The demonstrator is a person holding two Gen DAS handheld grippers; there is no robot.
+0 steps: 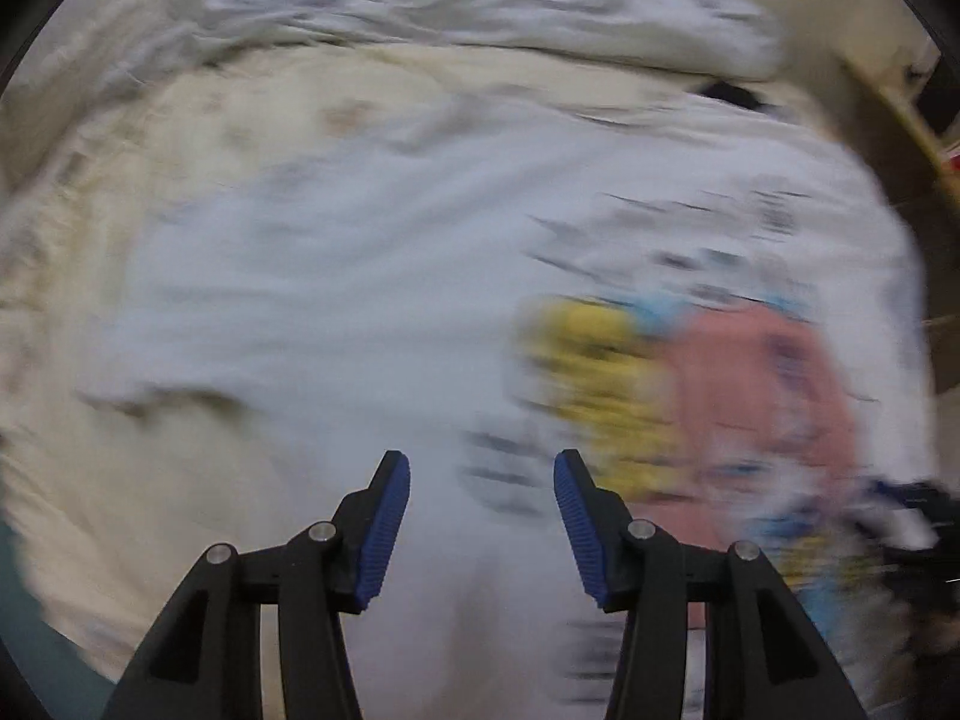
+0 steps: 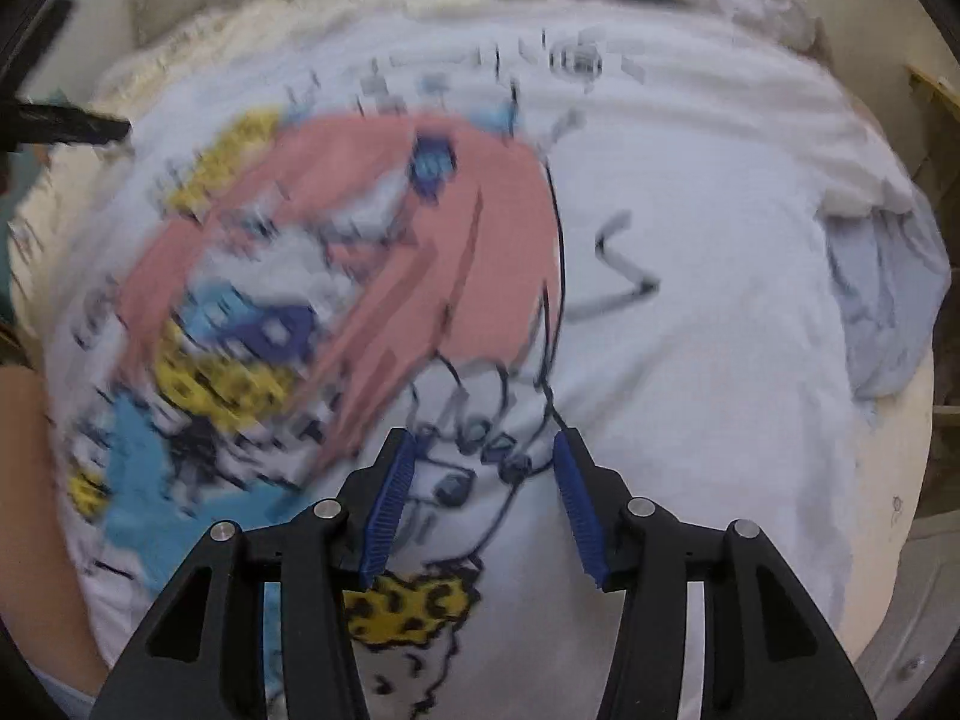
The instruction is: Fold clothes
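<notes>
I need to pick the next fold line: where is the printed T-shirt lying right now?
The white printed T-shirt lies spread flat beneath both open grippers, filling the right wrist view, on a cream bed cover with a rumpled grey quilt beyond it.

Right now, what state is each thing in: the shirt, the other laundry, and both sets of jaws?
T-shirt: spread flat, print side up, not folded.
Grey cloth: crumpled at the T-shirt's edge.
Pale pile: bunched up beyond the T-shirt.
Left gripper: jaws open, nothing between them, over the T-shirt.
Right gripper: jaws open, nothing gripped, over the print.
</notes>
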